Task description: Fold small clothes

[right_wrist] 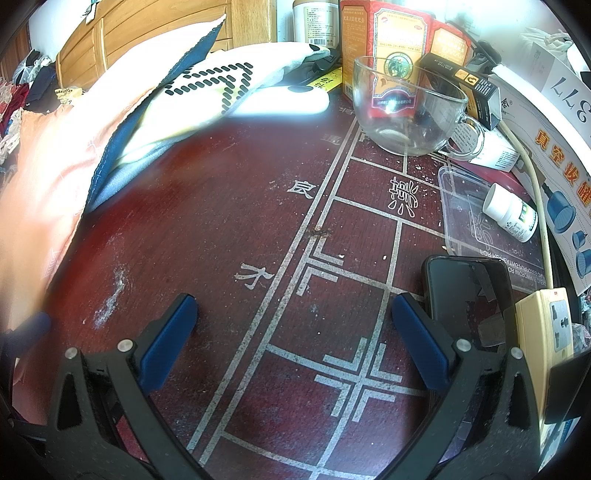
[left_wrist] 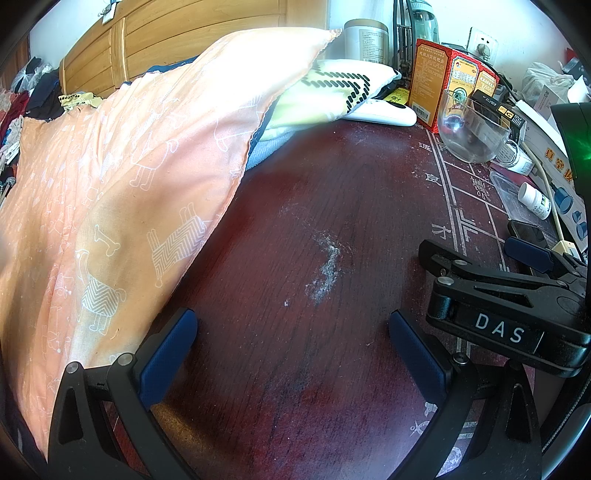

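An orange cloth with white dog prints (left_wrist: pixel 110 177) drapes over the left side of the dark red table (left_wrist: pixel 314 221), its edge lying on the tabletop. A pale yellow garment with black dashes (left_wrist: pixel 332 92) lies behind it, and it shows in the right wrist view too (right_wrist: pixel 207 92). My left gripper (left_wrist: pixel 291 343) is open just above the table, its left finger beside the orange cloth's lower edge. My right gripper (right_wrist: pixel 295 332) is also open over bare table, holding nothing; from the left wrist view it appears at the right (left_wrist: pixel 491 258). The orange cloth (right_wrist: pixel 48 184) fills the right view's left edge.
A glass cup (right_wrist: pixel 402 107), red medicine boxes (right_wrist: pixel 384 44), a white pill bottle (right_wrist: pixel 511 212), a clear plastic lid (right_wrist: pixel 465 206), a black phone (right_wrist: pixel 469 295) and a yellow power strip (right_wrist: pixel 550 332) crowd the table's right side. A wooden headboard (left_wrist: pixel 184 33) stands behind.
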